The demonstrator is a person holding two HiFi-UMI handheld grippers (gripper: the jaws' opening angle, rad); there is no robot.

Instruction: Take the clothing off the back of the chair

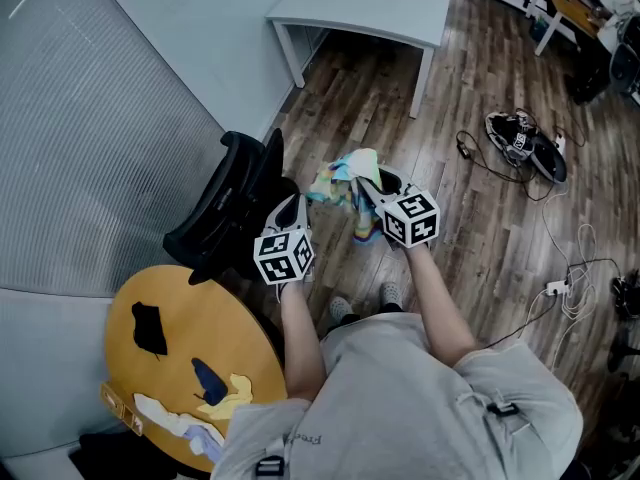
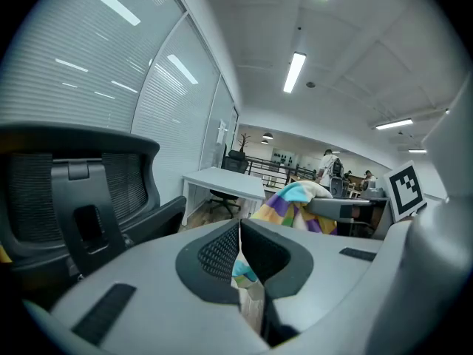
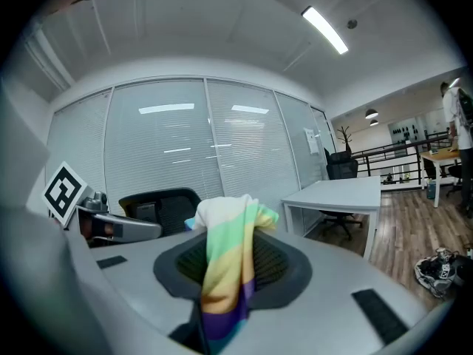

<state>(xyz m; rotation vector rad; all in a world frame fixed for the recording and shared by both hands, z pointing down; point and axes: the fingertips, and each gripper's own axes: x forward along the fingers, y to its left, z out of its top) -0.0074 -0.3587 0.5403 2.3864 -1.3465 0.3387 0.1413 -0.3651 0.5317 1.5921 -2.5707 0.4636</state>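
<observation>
A pastel rainbow-striped piece of clothing (image 1: 345, 193) hangs between my two grippers, just right of the black mesh office chair (image 1: 235, 203). My right gripper (image 1: 366, 190) is shut on it; in the right gripper view the striped cloth (image 3: 225, 265) drapes over and between the jaws. My left gripper (image 1: 291, 204) is shut on another part, with a teal and white bit of the cloth (image 2: 246, 276) pinched between the pads. In the left gripper view the chair back (image 2: 74, 191) stands at the left, apart from the cloth. The clothing no longer touches the chair.
A white table (image 1: 370, 8) stands farther off. A round yellow tabletop (image 1: 190, 358) with small items is at my lower left. Shoes (image 1: 525, 143) and cables (image 1: 560, 288) lie on the wood floor to the right. A glass wall with blinds (image 1: 90, 118) runs along the left.
</observation>
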